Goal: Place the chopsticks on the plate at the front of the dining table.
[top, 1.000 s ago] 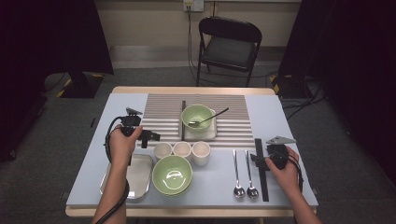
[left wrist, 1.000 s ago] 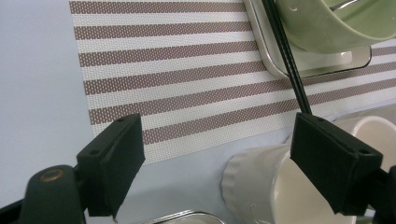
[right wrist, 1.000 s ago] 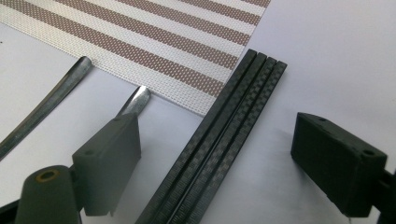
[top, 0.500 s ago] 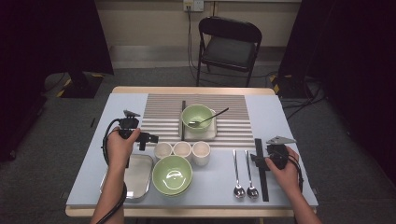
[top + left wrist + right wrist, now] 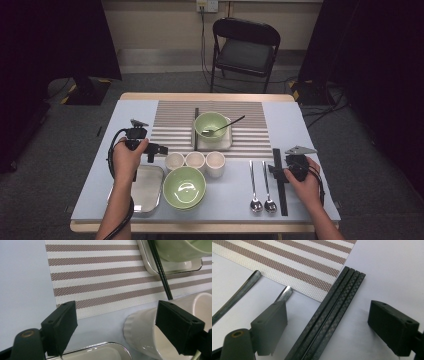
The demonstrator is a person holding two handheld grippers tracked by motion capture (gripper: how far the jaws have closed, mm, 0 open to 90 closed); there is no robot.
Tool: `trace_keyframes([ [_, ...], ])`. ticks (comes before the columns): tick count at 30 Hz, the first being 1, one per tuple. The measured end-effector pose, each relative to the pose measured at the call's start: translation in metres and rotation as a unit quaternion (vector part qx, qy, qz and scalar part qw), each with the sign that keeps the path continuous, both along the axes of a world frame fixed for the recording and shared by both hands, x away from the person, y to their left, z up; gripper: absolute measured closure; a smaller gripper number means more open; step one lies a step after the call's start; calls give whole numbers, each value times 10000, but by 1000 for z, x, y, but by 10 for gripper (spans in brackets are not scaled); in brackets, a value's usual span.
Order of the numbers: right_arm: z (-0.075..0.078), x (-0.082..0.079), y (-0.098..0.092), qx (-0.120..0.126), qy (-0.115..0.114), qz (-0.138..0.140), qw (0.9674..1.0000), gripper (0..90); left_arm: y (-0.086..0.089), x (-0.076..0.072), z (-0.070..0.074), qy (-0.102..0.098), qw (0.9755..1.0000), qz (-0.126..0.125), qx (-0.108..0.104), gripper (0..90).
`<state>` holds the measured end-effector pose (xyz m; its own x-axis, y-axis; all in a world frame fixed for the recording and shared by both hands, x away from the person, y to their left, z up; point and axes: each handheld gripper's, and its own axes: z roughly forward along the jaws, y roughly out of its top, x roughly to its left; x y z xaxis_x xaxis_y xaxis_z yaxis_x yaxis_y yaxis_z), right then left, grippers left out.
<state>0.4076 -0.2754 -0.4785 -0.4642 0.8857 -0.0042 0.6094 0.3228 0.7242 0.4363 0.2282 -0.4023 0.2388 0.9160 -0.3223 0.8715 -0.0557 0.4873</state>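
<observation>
Crowding the left gripper (image 5: 159, 149) are a metal tray (image 5: 150, 190), a big green bowl (image 5: 184, 187) and a striped placemat (image 5: 170, 125). Its jaws stand released beside the leftmost of three white cups (image 5: 174, 161), ribbed and upright. The right gripper (image 5: 278, 170) hovers with its jaws spread over black chopsticks (image 5: 279, 180), beside two spoons (image 5: 261, 185).

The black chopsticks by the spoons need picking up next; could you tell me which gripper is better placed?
Right. The right gripper hangs open with the black chopsticks between its jaws; the left gripper is across the table by the white cups.
</observation>
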Motion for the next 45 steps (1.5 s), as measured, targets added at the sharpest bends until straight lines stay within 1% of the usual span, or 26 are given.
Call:
trace_keyframes([
  [5,0,0,0,-2,-3,4,10000,149,2,-1,1,-25,10000,-3,7,172],
  [7,0,0,0,-1,-3,8,10000,149,2,-2,1,-13,10000,14,-19,172],
  [9,0,0,0,0,-3,7,10000,149,2,-2,1,0,10000,12,5,172],
  [10,0,0,0,-1,-3,6,10000,149,2,-2,1,-3,10000,18,-25,172],
  [11,0,0,0,0,-1,6,10000,149,3,-2,1,-21,10000,25,6,172],
  [16,0,0,0,-2,-3,4,10000,149,4,-3,1,-33,10000,59,7,172],
  [18,0,0,0,0,-9,5,10000,149,5,-3,1,-19,10000,20,-34,172],
  [20,0,0,0,-1,-4,0,10000,149,4,-3,1,-49,10000,28,0,172],
  [21,0,0,0,5,7,-9,10000,149,4,-3,1,-40,10000,31,-29,172],
  [23,0,0,0,4,1,-7,10000,149,5,-3,0,-4,10000,-7,-9,172],
  [25,0,0,0,-1,-3,-2,10000,149,4,-3,0,-12,10000,20,-61,172],
  [28,0,0,0,3,-5,-9,10000,149,5,-2,0,21,10000,27,-39,172],
  [33,0,0,0,3,-9,-2,10000,149,5,-2,3,-14,10000,14,-44,172],
  [35,0,0,0,5,-2,-8,10000,149,5,-2,4,-41,10000,-3,4,172],
  [38,0,0,0,11,1,-4,10000,149,5,-1,6,-71,10000,4,-34,172],
  [40,0,0,0,6,-2,-8,10000,149,5,-1,7,-75,10000,-13,8,172],
  [42,0,0,0,5,-6,-8,10000,149,7,-2,8,-95,10000,6,-5,172],
  [43,0,0,0,3,-9,-8,10000,150,7,-3,8,-103,9999,10,30,172],
  [45,0,0,0,-6,-17,-6,10000,150,8,-4,8,-96,9999,-8,30,172],
])
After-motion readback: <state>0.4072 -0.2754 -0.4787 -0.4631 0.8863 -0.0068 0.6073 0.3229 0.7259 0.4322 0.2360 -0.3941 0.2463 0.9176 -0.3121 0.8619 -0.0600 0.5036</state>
